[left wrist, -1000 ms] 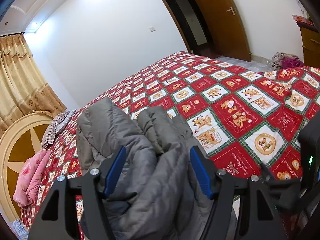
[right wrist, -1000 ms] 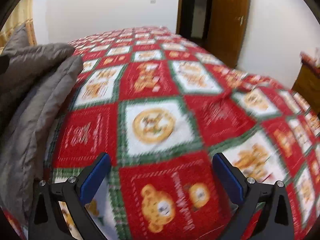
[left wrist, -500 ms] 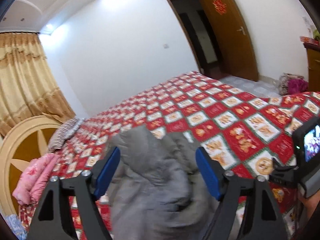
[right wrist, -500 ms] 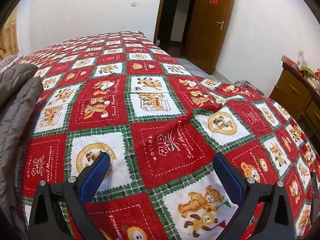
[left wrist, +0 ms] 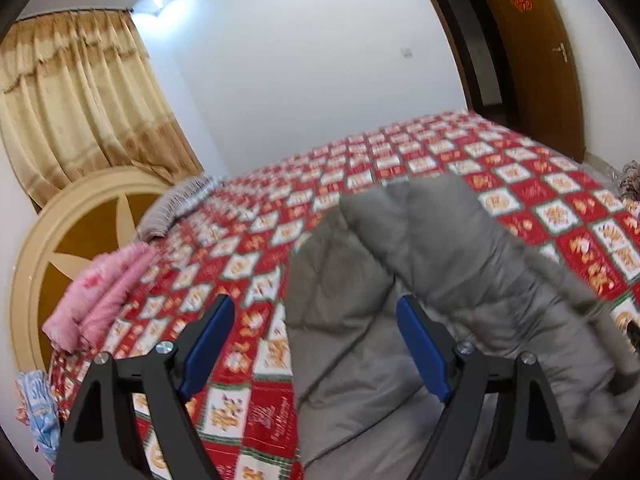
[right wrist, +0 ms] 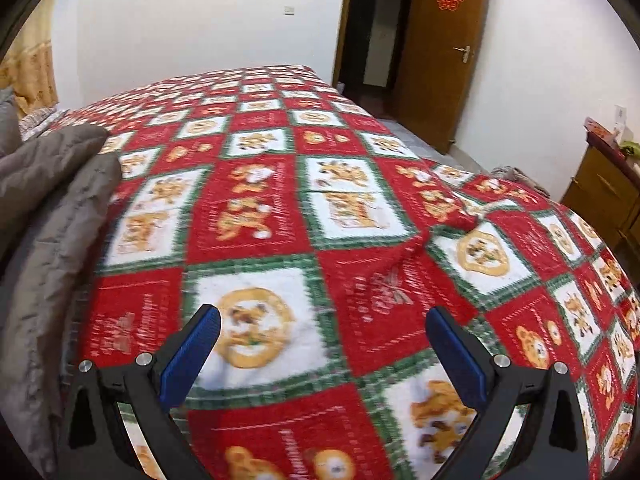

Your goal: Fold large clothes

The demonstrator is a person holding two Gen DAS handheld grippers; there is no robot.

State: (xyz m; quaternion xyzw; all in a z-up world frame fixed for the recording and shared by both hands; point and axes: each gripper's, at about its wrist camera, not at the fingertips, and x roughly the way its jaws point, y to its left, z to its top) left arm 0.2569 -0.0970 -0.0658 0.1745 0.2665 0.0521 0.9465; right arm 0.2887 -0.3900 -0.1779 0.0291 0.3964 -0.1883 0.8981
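A grey padded jacket [left wrist: 400,260] lies bunched on the red, white and green patchwork quilt [left wrist: 248,264] of a bed. In the left wrist view it fills the lower right. My left gripper [left wrist: 316,320] hovers open over the jacket's left edge, and its blue pads [left wrist: 208,344] pinch nothing. In the right wrist view the jacket [right wrist: 52,200] shows only along the left edge. Well to its right, my right gripper [right wrist: 324,320] stands open above bare quilt [right wrist: 360,240] with nothing between its fingers.
A folded pink blanket [left wrist: 100,288] and a striped pillow [left wrist: 180,204] lie by the round headboard [left wrist: 36,264] at the left. A brown door [right wrist: 440,60] and a wooden cabinet [right wrist: 608,200] stand to the right of the bed. Clothes [left wrist: 630,178] lie on the floor.
My left gripper drew back and swung left off the jacket, its jaws spreading wider; the jacket now sits to its right. The right gripper shifted slightly over the quilt and stayed open.
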